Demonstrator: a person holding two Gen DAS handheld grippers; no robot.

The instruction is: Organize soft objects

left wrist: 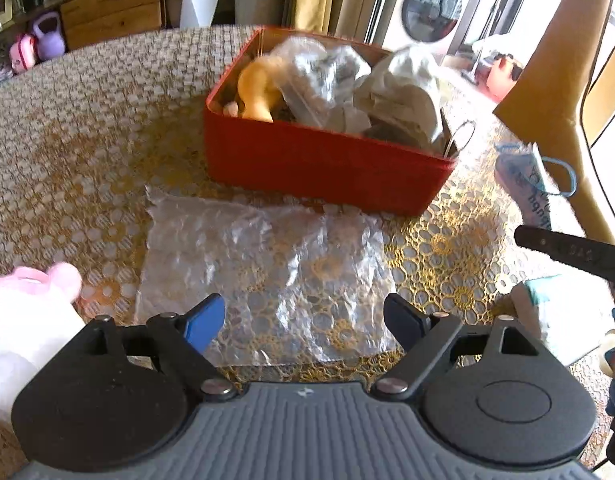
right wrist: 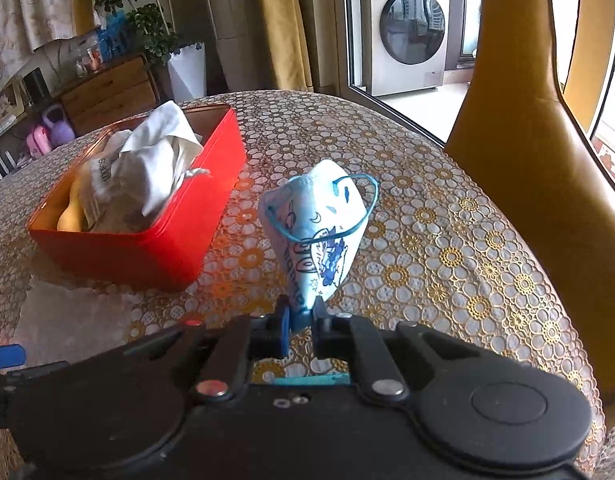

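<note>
A round worktop [right wrist: 427, 216] covered in a gold-and-white floral lace cloth is carrying everything here. A mustard-yellow chair [right wrist: 519, 184] is standing at its far right edge.

Toward the back of the worktop a red box [left wrist: 327, 164] is sitting open, already holding crumpled white cloth [left wrist: 403, 92], a clear plastic bag [left wrist: 319, 72] and a yellow soft toy [left wrist: 259, 88]. Just in front of the box a sheet of bubble wrap [left wrist: 263, 276] is lying flat on the cloth, not touching either blue pad of the left gripper [left wrist: 303, 320], whose jaws are standing wide apart and released above the sheet's near edge, nothing between them.

To the right of the box, the right gripper [right wrist: 301, 316] is clenching its jaws on the lower tip of a small white face mask [right wrist: 319, 224] printed with blue cartoon figures; the mask is standing up from the jaws above the worktop, its blue ear loop [right wrist: 367, 200] hanging around it.

At the left edge of the left wrist view a pink-and-white soft thing [left wrist: 31, 308] is showing, too blurred to identify.
</note>
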